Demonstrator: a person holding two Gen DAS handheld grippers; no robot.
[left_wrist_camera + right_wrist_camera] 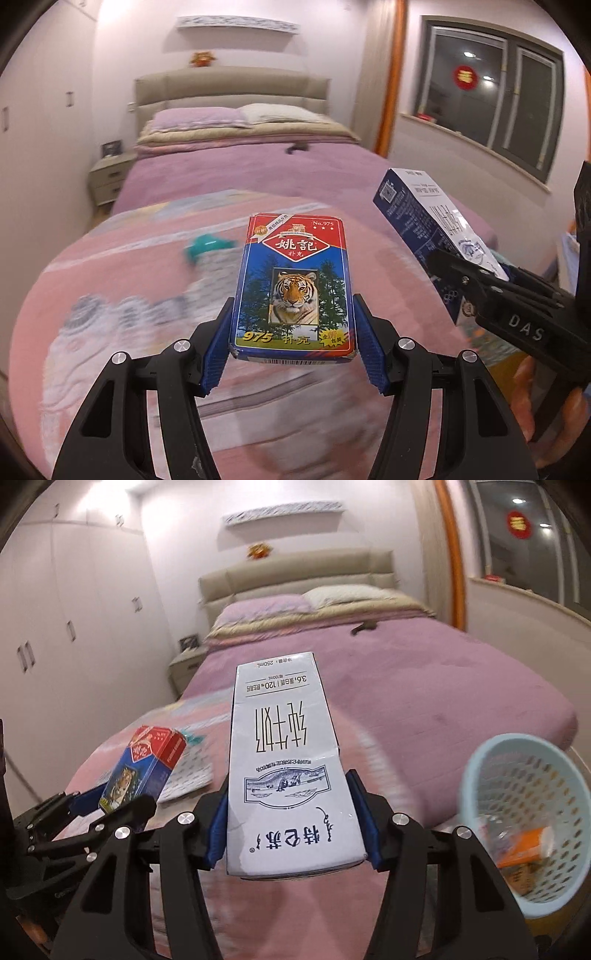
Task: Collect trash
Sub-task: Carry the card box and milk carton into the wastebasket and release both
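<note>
My left gripper (293,304) is shut on a red and blue playing-card box (293,280) with a tiger picture, held flat above the pink blanket. The right wrist view shows the same box (144,768) and left gripper (107,805) at lower left. My right gripper (288,782) is shut on a white and navy milk carton (284,760), its blue pads pressed on both sides. From the left wrist that carton (417,218) rises at the right, with the right gripper (454,273) around its lower end. A pale blue mesh basket (476,775) sits at lower right.
A blurred clear bottle with a teal cap (210,245) lies on the pink blanket (110,280) behind the card box. The basket holds an orange packet (524,849) and other scraps. Beyond is the purple bed (424,672), a nightstand (107,177) and wardrobes at left.
</note>
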